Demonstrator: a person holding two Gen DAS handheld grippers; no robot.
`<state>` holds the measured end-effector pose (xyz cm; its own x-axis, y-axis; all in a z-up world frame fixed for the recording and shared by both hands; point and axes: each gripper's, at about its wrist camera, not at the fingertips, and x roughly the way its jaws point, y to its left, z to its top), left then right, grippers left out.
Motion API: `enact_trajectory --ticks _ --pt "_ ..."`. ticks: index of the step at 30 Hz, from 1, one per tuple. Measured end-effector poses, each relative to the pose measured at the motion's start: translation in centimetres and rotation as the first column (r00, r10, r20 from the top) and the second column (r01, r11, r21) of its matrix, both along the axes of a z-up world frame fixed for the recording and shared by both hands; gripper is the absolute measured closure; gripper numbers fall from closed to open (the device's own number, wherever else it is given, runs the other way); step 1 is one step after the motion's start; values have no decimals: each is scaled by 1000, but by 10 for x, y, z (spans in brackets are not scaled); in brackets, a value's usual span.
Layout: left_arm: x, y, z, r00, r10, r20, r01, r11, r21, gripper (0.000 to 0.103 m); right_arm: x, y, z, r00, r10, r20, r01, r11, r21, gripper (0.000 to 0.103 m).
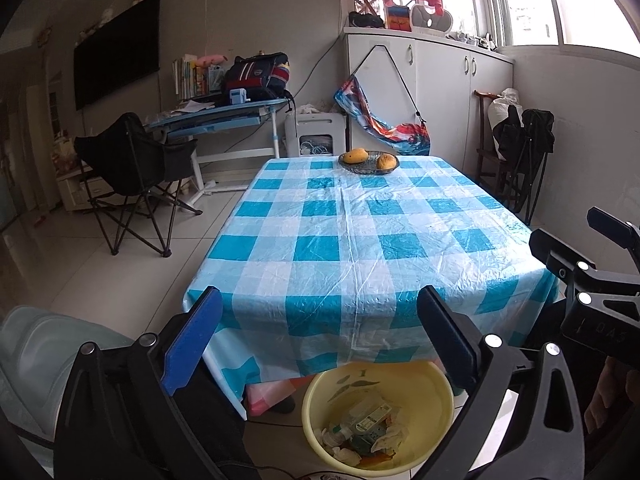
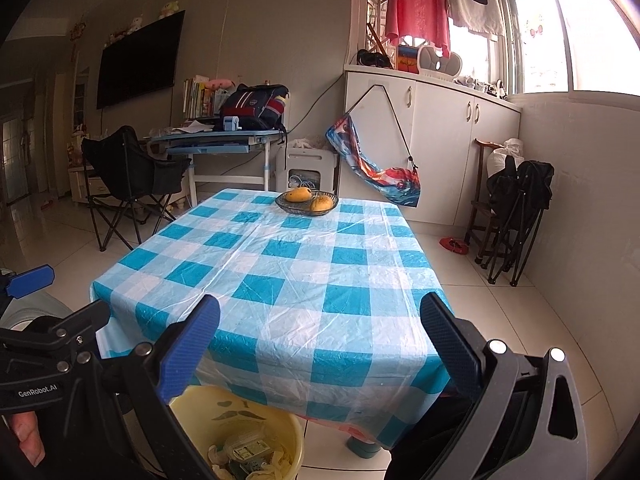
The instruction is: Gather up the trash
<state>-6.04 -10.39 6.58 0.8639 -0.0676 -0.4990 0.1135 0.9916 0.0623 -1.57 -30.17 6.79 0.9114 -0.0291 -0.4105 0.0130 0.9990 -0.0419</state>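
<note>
Left gripper (image 1: 320, 336): its jaws are seen spread wide, with nothing between the blue pad and the black pad; it is held above the near edge of the table, with the basin just below.
Right gripper (image 2: 320, 344): its jaws are likewise seen wide apart and empty; it is held over the near corner of the table.
Basin (image 1: 436, 400): a pale yellow round basin is seen on the floor tiles, just in front of the table's near edge and partly under the hanging cloth; a green leaf pattern is printed on its inner wall.
Trash (image 1: 368, 428): crumpled wrappers, packets and bits of paper are heaped in the bottom of the basin; print is seen on a green-and-white packet, but it is too small to be read.
Table (image 1: 360, 240): it is covered by a blue-and-white checked plastic cloth, creased along the middle.
Dish (image 1: 368, 162): a dark dish is set at the far end of the table, with two yellow-orange fruits in it.
Writing: "GenRobot.AI" is read in white on the black body of the left gripper in the right wrist view; on the right gripper's body, in the left wrist view, characters like "DAS" are made out, though not with certainty.
Hand (image 2: 28, 436): fingers are seen at the lower left edge, under the lettered body.
</note>
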Motion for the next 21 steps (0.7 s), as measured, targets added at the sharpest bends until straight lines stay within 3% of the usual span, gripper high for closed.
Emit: enact_trajectory --ticks 11,21 --pt "-5 -21 7 999 6 34 -9 996 84 8 -4 -10 1 1000 -12 11 11 999 30 7" --pt "-2 -12 6 999 45 26 -47 995 92 8 -1 -4 -3 1000 5 -5 -5 1000 10 7"
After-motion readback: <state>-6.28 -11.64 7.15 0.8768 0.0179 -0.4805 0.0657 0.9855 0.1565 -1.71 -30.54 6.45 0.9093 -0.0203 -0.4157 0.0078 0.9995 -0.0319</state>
